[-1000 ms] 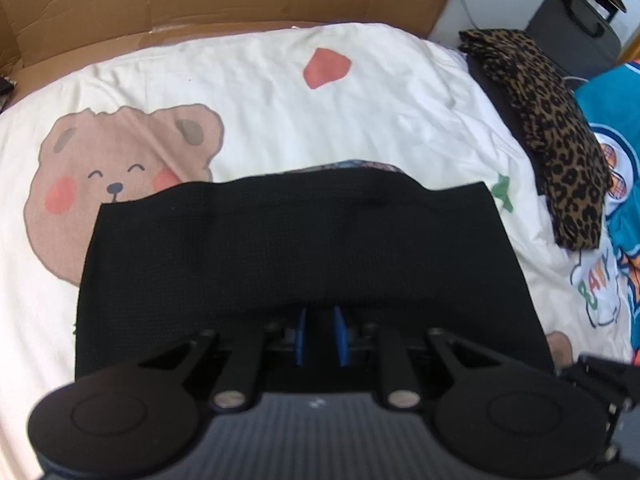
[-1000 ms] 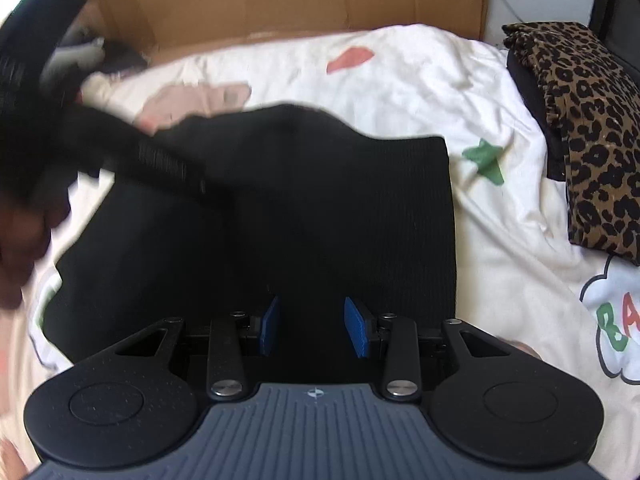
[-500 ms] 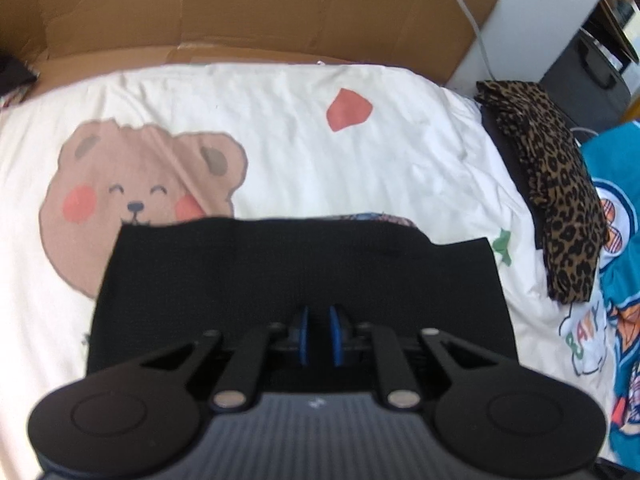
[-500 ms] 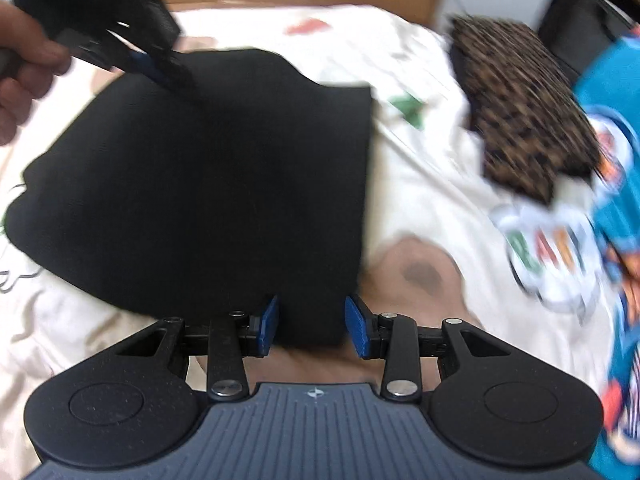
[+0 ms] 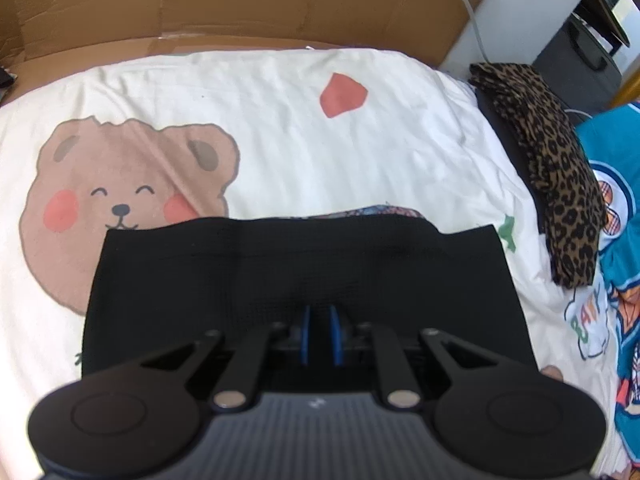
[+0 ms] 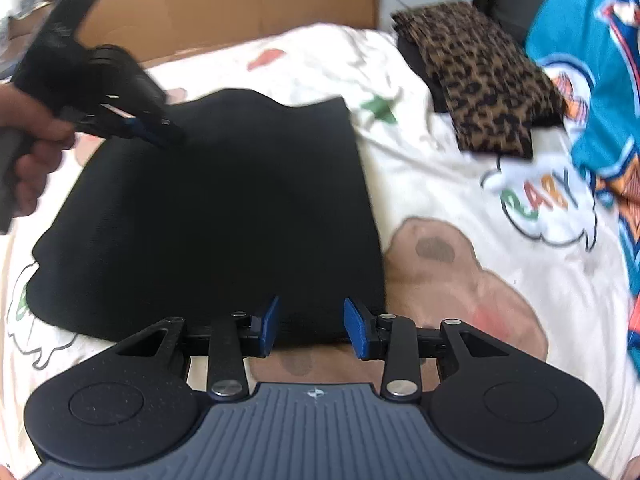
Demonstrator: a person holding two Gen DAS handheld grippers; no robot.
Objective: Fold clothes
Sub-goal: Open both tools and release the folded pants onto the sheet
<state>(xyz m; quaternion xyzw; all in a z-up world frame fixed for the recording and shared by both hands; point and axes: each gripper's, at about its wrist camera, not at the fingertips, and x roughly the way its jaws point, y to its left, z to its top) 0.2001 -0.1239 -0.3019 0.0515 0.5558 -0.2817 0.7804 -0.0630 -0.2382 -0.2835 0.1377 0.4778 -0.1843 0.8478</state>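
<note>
A black garment (image 5: 300,272) lies folded into a rough rectangle on the white bear-print sheet (image 5: 280,120). My left gripper (image 5: 320,334) sits low over the garment's near edge, its blue pads almost together with black cloth in the narrow gap. From the right wrist view, a hand (image 6: 36,152) holds that left gripper (image 6: 170,136), with its tip pressed on the far-left part of the black garment (image 6: 216,208). My right gripper (image 6: 311,326) is open at the garment's near right corner, and nothing is clamped between its pads.
A folded leopard-print cloth (image 5: 560,184) lies at the bed's right edge, with a teal printed garment (image 6: 592,60) beyond it. Brown cardboard (image 5: 240,4) stands behind the bed. A strip of patterned fabric (image 5: 380,212) peeks out from behind the black garment.
The left gripper's pads have drawn closer together on the black cloth. The right gripper has swung back and rightward to the garment's near right corner, still open.
</note>
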